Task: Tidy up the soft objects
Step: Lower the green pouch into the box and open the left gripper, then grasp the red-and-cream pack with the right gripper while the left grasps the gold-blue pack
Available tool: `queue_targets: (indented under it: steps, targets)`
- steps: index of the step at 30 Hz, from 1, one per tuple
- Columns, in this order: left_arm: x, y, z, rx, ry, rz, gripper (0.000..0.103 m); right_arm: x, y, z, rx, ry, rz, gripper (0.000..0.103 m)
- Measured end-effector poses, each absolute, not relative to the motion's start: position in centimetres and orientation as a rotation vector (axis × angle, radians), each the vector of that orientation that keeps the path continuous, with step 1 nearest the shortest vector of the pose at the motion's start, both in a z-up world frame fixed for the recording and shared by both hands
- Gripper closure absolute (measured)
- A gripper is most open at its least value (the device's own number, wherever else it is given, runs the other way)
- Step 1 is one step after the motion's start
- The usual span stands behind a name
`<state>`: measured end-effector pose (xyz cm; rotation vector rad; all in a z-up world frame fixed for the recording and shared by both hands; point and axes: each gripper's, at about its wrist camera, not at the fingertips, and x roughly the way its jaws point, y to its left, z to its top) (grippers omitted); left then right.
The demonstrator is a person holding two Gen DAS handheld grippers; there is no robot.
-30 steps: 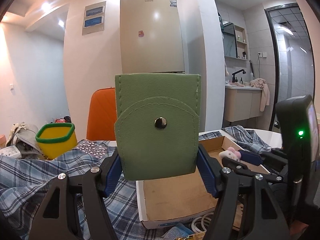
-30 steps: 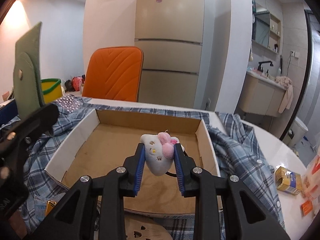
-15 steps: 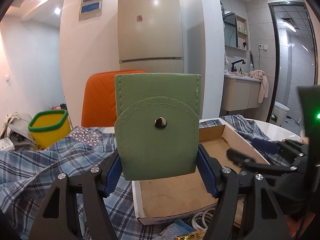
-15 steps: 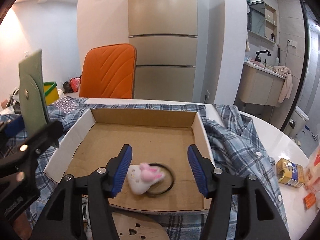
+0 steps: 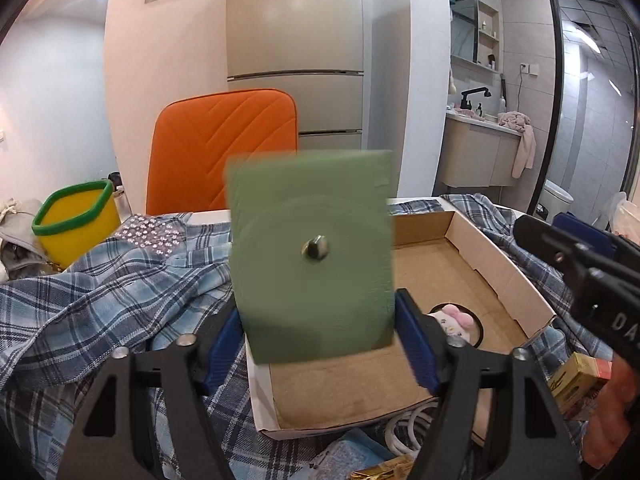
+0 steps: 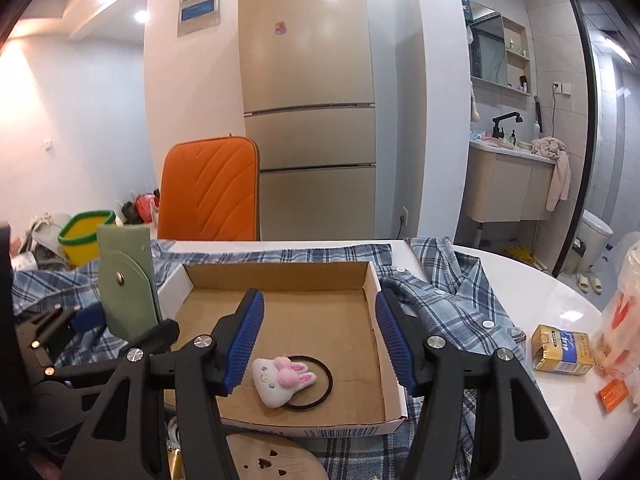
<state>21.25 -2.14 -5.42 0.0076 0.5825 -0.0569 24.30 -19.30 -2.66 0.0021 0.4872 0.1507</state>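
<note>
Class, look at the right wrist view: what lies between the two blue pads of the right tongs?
Only bare cardboard box floor; the bunny hair tie lies below, nearer the left pad.

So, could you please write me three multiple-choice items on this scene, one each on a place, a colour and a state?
1. Where does the bunny hair tie lie?
A. in the cardboard box
B. in the yellow bin
C. on the chair

2. What colour is the pouch between the left claw's fingers?
A. orange
B. green
C. white

3. How is the right claw?
A. shut on the hair tie
B. shut on the shirt
C. open

Answers: 1 A, it rests on the box floor; 2 B, its snap flap is plain green; 3 C, its fingers stand apart above the hair tie.
</note>
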Motion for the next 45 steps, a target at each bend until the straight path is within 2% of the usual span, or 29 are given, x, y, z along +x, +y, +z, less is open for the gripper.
queue_targets:
  steps: [5, 10, 16, 21, 24, 34, 41, 45]
  targets:
    - [20.8, -2.4, -5.1, 0.014, 0.556, -0.061, 0.010, 24.1, -19.3, -2.3, 0.003, 0.472, 0.146, 0.041]
    - [19.8, -1.9, -4.1, 0.013, 0.503, -0.053, 0.009, 23.5, -19.6, -1.5, 0.019, 0.457, 0.150, 0.041]
    - [15.3, -1.7, 0.7, 0.058, 0.291, -0.038, 0.004, 20.6, -20.0, 1.6, 0.019, 0.350, 0.161, 0.041]
    - [12.0, -1.4, 3.5, 0.043, 0.195, -0.035, 0.000, 17.3, -20.6, 4.2, 0.007, 0.260, 0.175, 0.041]
    - [9.7, -1.5, 4.3, 0.041, 0.150, -0.037, 0.000, 14.7, -21.4, 5.0, -0.008, 0.207, 0.146, 0.035]
    - [5.6, -2.1, 2.9, -0.022, 0.199, -0.092, 0.000, 9.9, -23.0, 3.4, -0.027, 0.245, 0.112, 0.034]
    - [5.4, -3.3, 0.4, -0.007, 0.221, -0.093, 0.000, 9.1, -24.1, 1.8, -0.015, 0.279, 0.100, 0.033]
    - [5.4, -3.6, -0.2, 0.008, 0.243, -0.106, 0.000, 9.0, -24.3, 1.6, -0.020, 0.271, 0.077, 0.016]
